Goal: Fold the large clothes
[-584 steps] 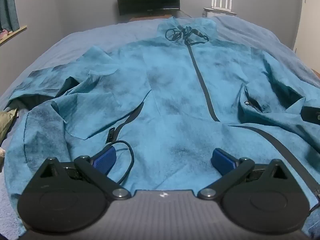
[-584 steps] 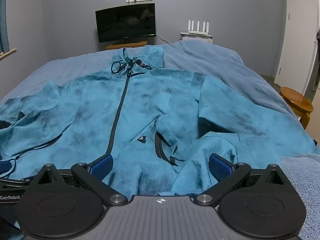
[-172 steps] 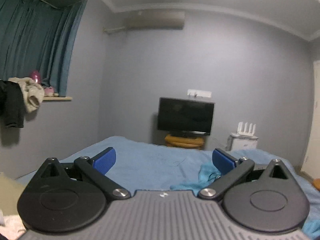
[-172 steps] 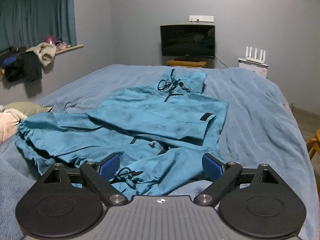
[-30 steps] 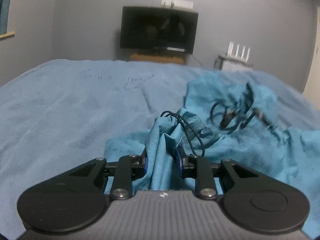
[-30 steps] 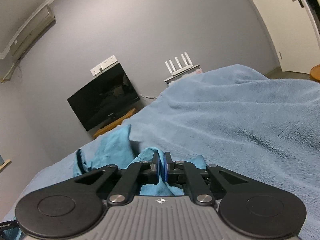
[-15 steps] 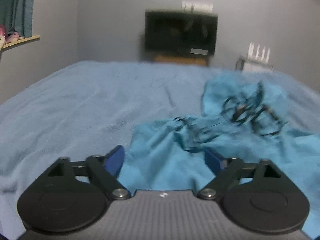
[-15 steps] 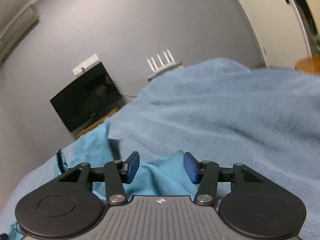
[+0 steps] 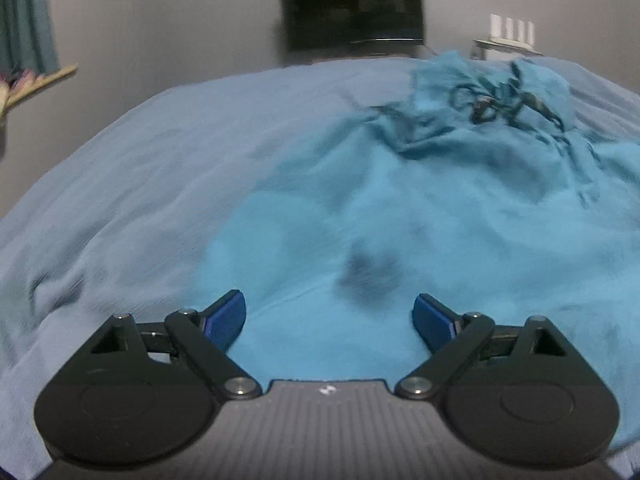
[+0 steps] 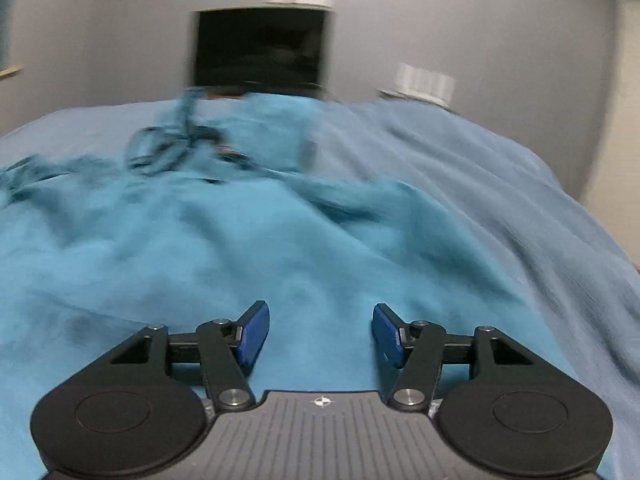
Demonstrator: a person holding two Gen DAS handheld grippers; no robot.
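over the teal jacket (image 9: 420, 216) on bed (image 9: 140, 168) — both grippers, jaws wide, nothing held

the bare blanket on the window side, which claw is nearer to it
Left. The left claw sits over the jacket's edge, its left finger right beside the bare blanket. The right claw hovers over jacket cloth.

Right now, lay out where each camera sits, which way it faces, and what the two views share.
Left wrist: rides the left gripper, low over the bed, facing the far wall; jaws open over the teal jacket.
Right wrist: rides the right gripper, facing the same wall; jaws open above the jacket, blanket on its right.
Shared: jacket, its black drawcords, the bed, the dark TV and the white router. Both views are motion-blurred.
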